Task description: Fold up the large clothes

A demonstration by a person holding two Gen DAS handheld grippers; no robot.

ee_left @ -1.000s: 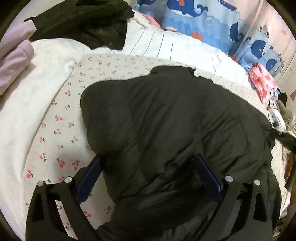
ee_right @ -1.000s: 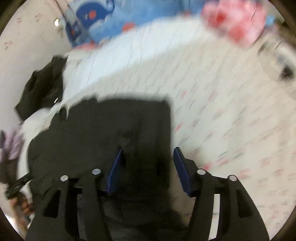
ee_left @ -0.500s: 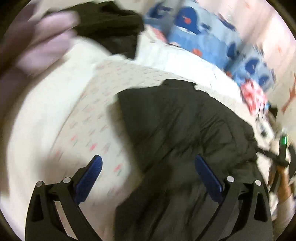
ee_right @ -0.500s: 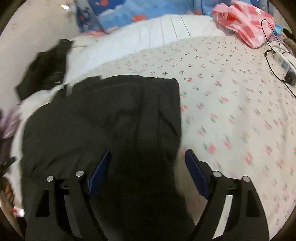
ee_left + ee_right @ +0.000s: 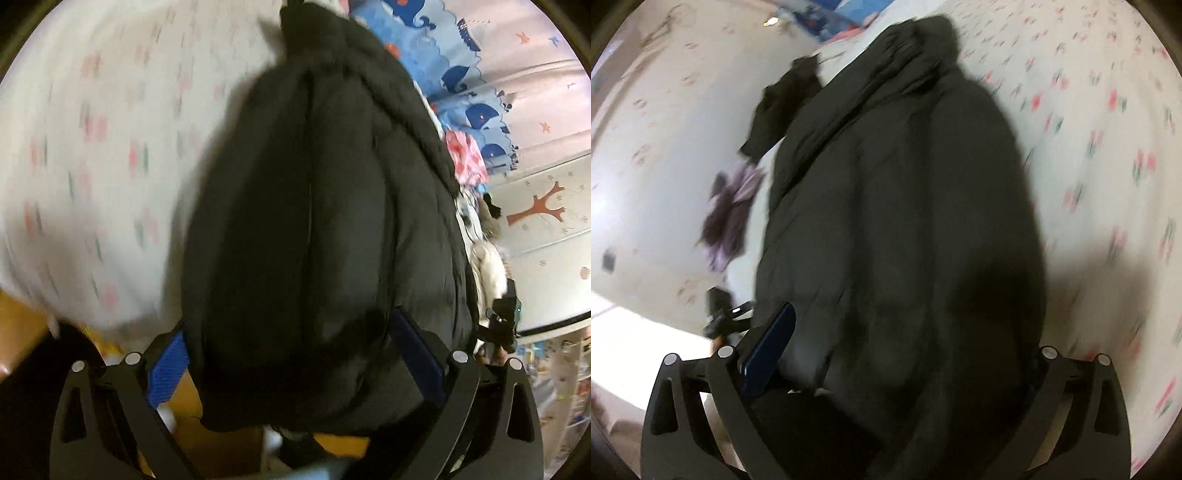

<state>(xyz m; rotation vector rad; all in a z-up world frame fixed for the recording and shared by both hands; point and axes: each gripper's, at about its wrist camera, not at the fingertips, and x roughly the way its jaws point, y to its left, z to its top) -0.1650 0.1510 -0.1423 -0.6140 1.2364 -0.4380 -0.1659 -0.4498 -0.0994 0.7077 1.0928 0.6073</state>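
Both the left tool (image 5: 295,354) and right tool (image 5: 897,354) gape wide around the bulky black padded jacket (image 5: 314,221) on the cherry-print bed (image 5: 92,147).

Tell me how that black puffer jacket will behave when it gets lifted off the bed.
The black puffer jacket looks thick and quilted, so it will likely sag rather than hold shape. Its bulk fills the left gripper, so probably springy, light for its size. Its smooth shell may slip in the right gripper.
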